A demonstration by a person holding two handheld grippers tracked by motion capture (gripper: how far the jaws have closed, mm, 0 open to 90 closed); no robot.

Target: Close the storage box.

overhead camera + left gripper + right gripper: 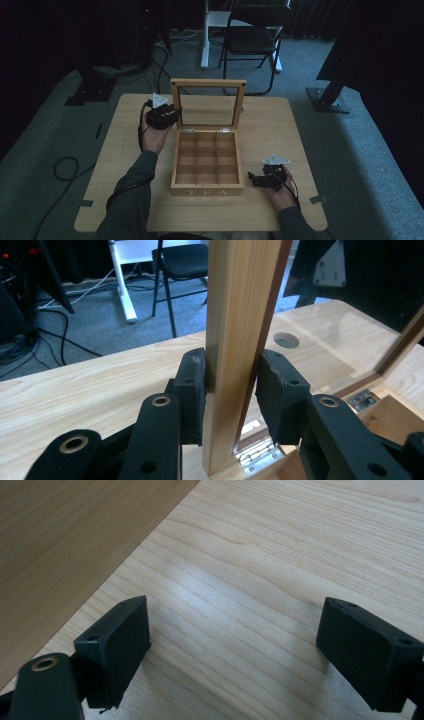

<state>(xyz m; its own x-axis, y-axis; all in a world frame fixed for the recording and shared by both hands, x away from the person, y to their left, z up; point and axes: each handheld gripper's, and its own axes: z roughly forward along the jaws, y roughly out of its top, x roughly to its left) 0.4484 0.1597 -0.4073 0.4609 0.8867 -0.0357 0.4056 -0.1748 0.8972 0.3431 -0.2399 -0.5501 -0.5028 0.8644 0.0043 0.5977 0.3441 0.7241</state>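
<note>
At the tea box (206, 170), left gripper (230, 390) jaws clamp the upright lid (240, 315); right gripper (232, 640) jaws gape open.

The tea box (206, 170) is light honey-coloured wood, its lid (208, 102) framed in the same wood. The table (280, 130) is pale, fine-grained wood. Both grippers (162, 116) (267, 179) are matte black with grey plates.

The one readable text is the word "TEA", in pale capital letters on the front wall of the wooden box (207, 191), low in the middle of the high view. The letters are widely spaced and centred on that wall, facing the bottom edge of the frame. In the two gripper views no lettering can be read.
</note>
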